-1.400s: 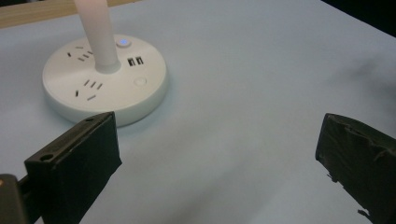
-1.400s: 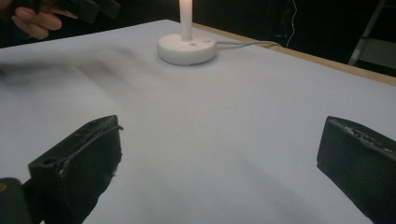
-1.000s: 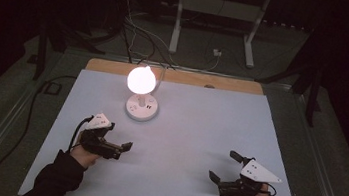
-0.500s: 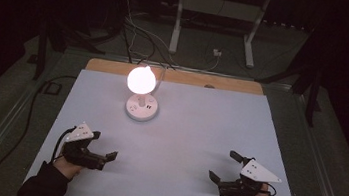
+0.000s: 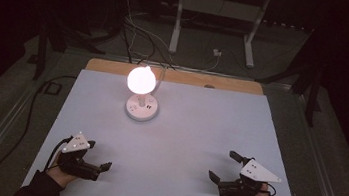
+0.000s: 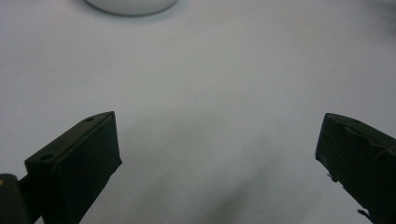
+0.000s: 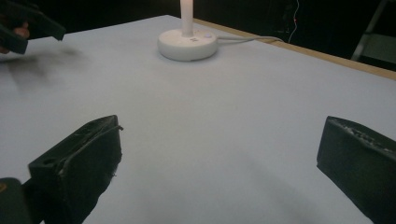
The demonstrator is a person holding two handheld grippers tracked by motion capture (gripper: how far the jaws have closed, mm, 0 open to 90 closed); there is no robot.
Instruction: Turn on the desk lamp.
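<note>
Lamp [image 5: 141,105] lit at 12 o'clock on table [image 5: 198,131], untouched now. Left gripper [image 5: 98,167] at 7 o'clock, right gripper [image 5: 224,172] at 5; both jaws apart, empty, well clear. Looks finished, nothing left.

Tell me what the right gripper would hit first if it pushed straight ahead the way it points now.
Probably the lamp base. The right gripper has open jaws over the bare table, with the base ahead, slightly left of centre. Depth is unclear, so it might pass just beside it.
</note>
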